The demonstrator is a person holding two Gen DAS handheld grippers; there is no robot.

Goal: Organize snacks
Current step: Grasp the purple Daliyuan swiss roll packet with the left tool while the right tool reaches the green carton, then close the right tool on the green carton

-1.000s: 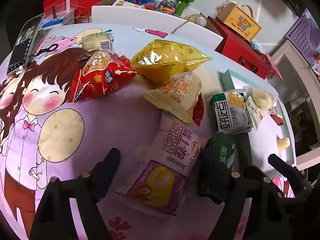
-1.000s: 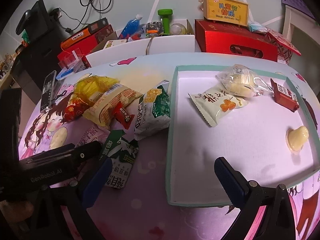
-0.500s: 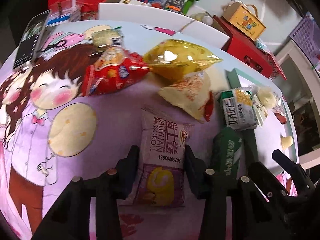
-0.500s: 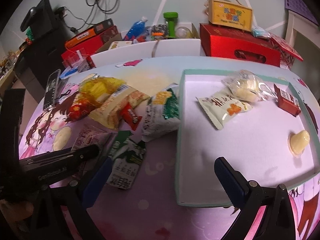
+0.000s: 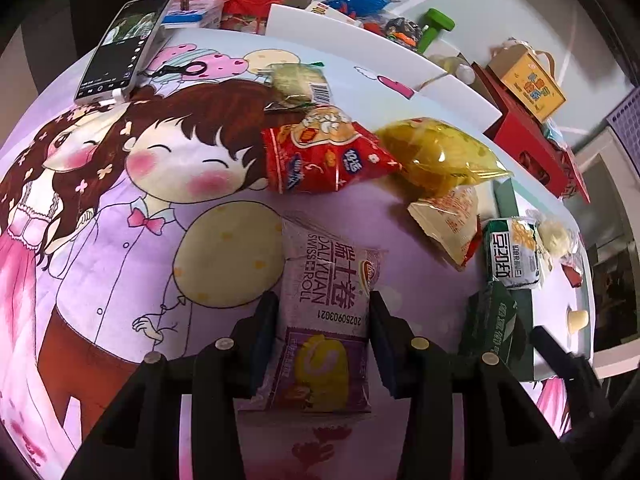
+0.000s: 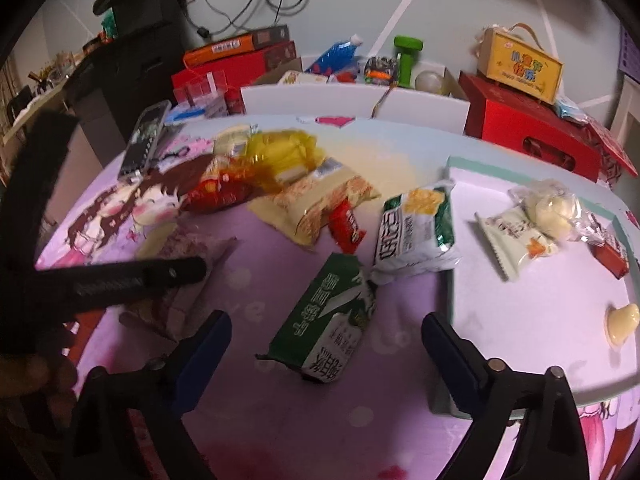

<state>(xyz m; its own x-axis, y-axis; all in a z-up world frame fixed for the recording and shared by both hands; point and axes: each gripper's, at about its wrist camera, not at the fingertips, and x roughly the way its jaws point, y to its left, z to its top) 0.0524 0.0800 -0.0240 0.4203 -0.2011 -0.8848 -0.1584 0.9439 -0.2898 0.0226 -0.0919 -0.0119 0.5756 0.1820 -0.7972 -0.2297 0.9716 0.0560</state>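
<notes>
Purple Swiss roll packet lies flat on the tabletop, pinched at both edges by the left claw. The right claw hangs spread over the green packet. Next, probably: lift and carry it to the tray.

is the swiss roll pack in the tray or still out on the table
Out. The swiss roll pack lies on the cartoon tablecloth, between the left tool's fingers, well short of the tray.
</notes>
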